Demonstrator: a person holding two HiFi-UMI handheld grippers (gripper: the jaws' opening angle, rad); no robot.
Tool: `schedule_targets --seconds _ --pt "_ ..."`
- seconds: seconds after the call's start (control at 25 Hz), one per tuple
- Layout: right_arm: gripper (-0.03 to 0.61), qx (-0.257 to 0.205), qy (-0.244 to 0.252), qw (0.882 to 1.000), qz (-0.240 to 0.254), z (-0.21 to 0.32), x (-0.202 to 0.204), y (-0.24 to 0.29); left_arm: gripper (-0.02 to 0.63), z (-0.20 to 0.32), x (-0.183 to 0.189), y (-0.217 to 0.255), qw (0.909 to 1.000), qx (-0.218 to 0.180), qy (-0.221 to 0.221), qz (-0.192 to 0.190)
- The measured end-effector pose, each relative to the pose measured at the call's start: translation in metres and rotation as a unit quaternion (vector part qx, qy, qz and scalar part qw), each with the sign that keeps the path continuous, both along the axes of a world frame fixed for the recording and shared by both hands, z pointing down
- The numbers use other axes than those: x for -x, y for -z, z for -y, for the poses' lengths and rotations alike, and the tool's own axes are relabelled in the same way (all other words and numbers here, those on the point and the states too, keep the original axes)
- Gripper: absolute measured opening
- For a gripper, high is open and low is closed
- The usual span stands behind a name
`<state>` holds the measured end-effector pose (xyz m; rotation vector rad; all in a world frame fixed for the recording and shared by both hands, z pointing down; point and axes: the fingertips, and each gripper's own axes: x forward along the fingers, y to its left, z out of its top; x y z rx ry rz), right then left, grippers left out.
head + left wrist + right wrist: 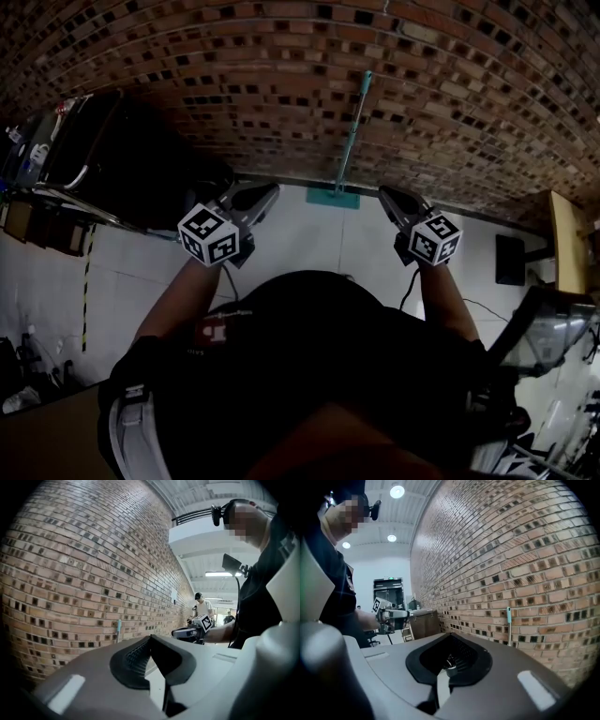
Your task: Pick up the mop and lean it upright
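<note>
Brick wall [234, 75] stood ahead of the left tool [265, 194] and right tool [390, 198], both clenched shut, empty. Ahead between them leaned the mop [349, 141]: probably light, stiff, slippery; grab mid-pole.

Workshop-like hall: long brick wall [281, 75], pale floor [309, 234], ceiling lamps [397, 491]

Dim head view — heavy fisheye bending

Wall [234, 75]: rough matt brick. Mop [350, 141]: thin metal-look shaft, teal plastic grip. Floor [309, 239]: smooth, pale, faint sheen. Left gripper [150, 640] shell: matt grey plastic.
</note>
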<state>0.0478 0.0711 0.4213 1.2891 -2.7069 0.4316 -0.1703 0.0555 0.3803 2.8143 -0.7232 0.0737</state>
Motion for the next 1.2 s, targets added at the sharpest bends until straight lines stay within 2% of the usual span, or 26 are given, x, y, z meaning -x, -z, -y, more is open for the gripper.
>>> schedule_targets --seconds 0.12,0.2,0.44,0.72,1.04,1.2 --pt "0.014 0.012 -0.007 1.0 -0.003 -0.019 0.03 -0.004 0.0 -0.009 0.032 -0.008 0.9999 0.011 -0.002 -0.003" --pt "0.014 0.009 -0.004 1.0 -0.013 -0.03 0.042 -0.003 0.0 -0.016 0.041 -0.01 0.9998 0.015 -0.005 -0.008" --pt "0.014 -0.011 -0.022 1.0 -0.016 -0.063 0.031 0.017 0.0 -0.049 0.024 0.001 0.9993 -0.002 -0.035 -0.01" --pt "0.014 -0.025 -0.027 0.999 -0.013 -0.12 -0.028 0.026 0.0 -0.094 -0.042 0.019 0.9988 -0.023 -0.042 -0.012" --pt "0.014 -0.003 -0.011 1.0 -0.027 -0.21 -0.124 0.011 0.0 -0.176 -0.141 0.011 0.9992 -0.006 -0.022 -0.032" --pt "0.014 0.008 0.002 1.0 -0.013 -0.239 -0.152 -0.001 0.0 -0.214 -0.168 0.001 0.9997 0.006 -0.011 -0.019"
